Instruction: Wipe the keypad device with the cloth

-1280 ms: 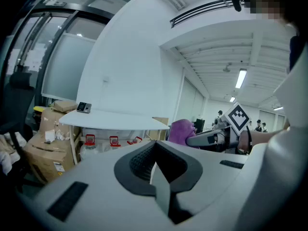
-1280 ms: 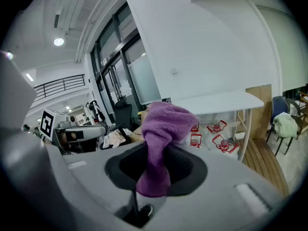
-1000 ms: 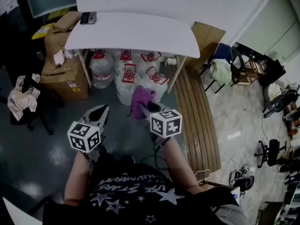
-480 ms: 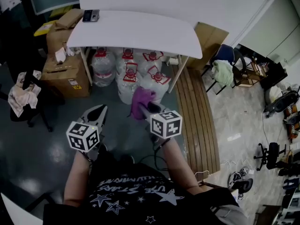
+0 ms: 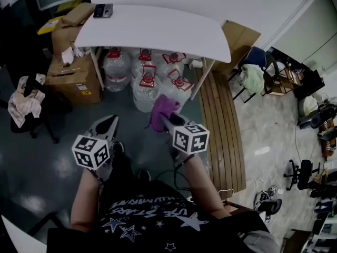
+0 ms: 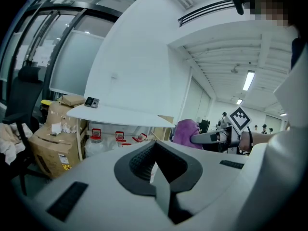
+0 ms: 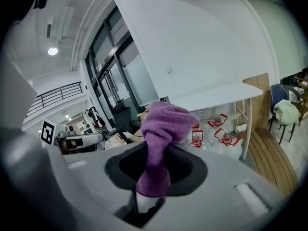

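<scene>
The right gripper (image 7: 155, 150) is clamped on a soft, fuzzy purple cloth (image 7: 166, 121) bunched above it. The left gripper (image 6: 154, 153) has its jaws together, empty. Well beyond, the small dark rectangular keypad device (image 5: 102, 10) lies at the curved white counter's (image 5: 158, 33) far left corner, over clear plastic water jugs (image 5: 145, 86).

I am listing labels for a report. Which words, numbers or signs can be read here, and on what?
Nothing can be read for sure.
Shirt: white lettering, too blurred.
Cardboard box: yellow sticker, too small.
Water bottles: red labels, too small.
Left gripper and right gripper: square markers, no letters.
</scene>
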